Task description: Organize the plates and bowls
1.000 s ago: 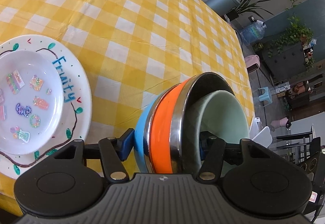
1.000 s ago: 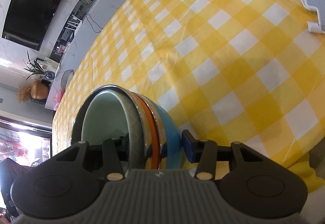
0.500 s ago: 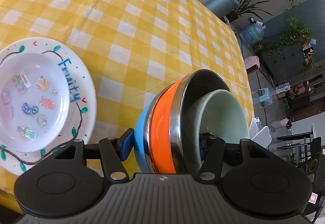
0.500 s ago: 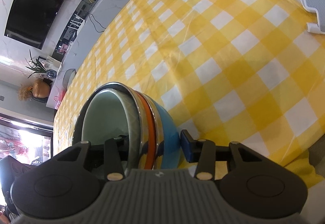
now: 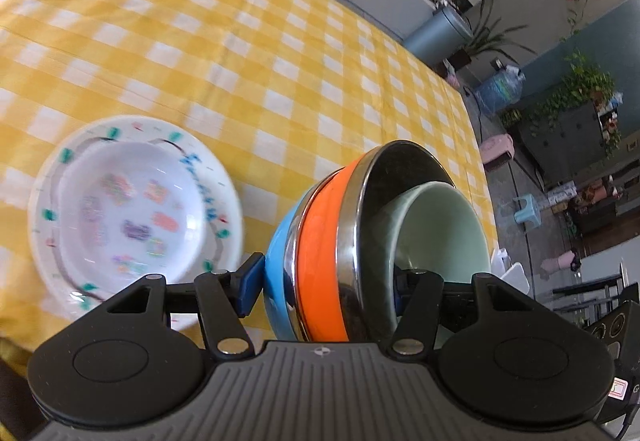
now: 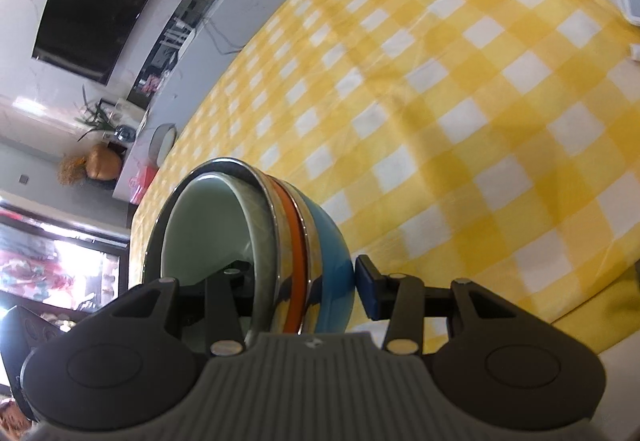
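Now | we carry the nested stack of blue, orange steel-rimmed and pale-green bowls (image 5: 320,265) above the yellow checked tablecloth (image 5: 240,41) | left gripper (image 5: 324,281) and right gripper (image 6: 296,281) each clamp opposite rims | heavy, slick, fragile: we keep both holds.

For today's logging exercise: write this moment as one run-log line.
left gripper: gripping bowl stack | right gripper: same stack | plate: on tablecloth
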Demonstrator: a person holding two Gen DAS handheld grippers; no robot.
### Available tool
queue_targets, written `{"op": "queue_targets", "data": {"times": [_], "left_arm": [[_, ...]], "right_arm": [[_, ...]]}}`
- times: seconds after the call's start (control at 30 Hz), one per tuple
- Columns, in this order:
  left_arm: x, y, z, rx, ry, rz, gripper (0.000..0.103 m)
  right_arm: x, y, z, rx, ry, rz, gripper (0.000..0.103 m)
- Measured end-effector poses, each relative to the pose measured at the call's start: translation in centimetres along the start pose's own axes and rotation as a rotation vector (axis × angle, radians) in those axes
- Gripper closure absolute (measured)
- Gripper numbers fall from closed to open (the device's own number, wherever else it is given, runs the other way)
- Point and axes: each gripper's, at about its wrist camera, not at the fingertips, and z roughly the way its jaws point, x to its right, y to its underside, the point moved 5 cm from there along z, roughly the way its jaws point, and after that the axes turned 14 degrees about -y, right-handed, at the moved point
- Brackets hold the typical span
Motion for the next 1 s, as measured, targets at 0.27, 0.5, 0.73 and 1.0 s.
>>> {"op": "queue_targets", "data": {"times": [0.27, 0.5, 0.73, 1.0], "left_arm": [[-3.2, -1.2, -3.5, 0.069, -0.021, -0.052, 0.038], [-6.4, -2.0, -5.2, 0.105, -0.032, -0.123, 0.038], [-9.5, -2.6, -5.9, 0.116, -0.034, -0.179, 0.038], [-11.4, -3.4, -4.7, 0.108, -0.027, -0.213, 0.038]], "right_arm": [[-4.2, 1.6, 1.9, -0.048, -0.039, -0.049, 0.059], [-7.5, 2.9, 4.2, -0.092, -0.053, -0.097, 0.059], [-9.6, 3.9, 7.0, -0.144, -0.05, -0.14, 0.059], [-10.1, 4.2, 9.2, -0.169, -0.037, -0.164, 0.059]]}}
